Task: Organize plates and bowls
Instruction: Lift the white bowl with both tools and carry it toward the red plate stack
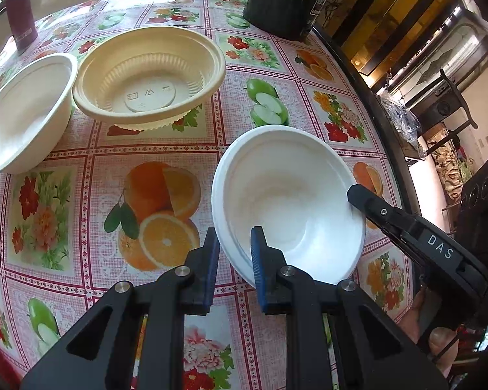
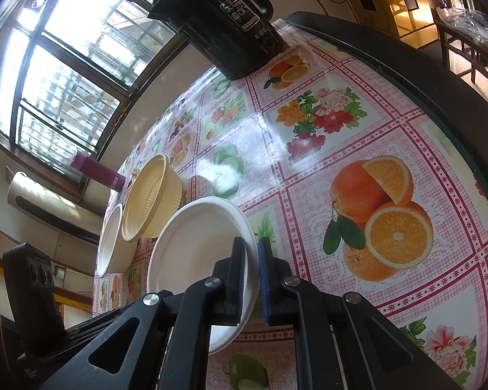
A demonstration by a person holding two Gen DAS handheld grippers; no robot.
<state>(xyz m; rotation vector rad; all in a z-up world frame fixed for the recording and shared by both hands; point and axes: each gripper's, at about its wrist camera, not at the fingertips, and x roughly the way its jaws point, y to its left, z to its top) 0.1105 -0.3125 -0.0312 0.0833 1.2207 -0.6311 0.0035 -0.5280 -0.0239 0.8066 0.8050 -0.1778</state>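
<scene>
Over floral tablecloth (image 1: 166,156), white bowl's (image 1: 286,201) rim sits between both grippers' fingers (image 1: 258,256).

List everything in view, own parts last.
White bowls: two; one near the right table edge, gripped on two sides of its rim; one at far left.
Cream bowl: one, ribbed, beside the far-left white bowl, resting on a scalloped cream piece.
Kettle: one, black, at the table's far edge.
Bottle: one, magenta, by the window side.
Tablecloth: one, pink check with fruit and flower squares, covering the table.
Chair: one, dark, off to the right.
Left gripper: black with blue pads, straddling the near rim.
Right gripper: same build, clamped on the opposite rim.
</scene>
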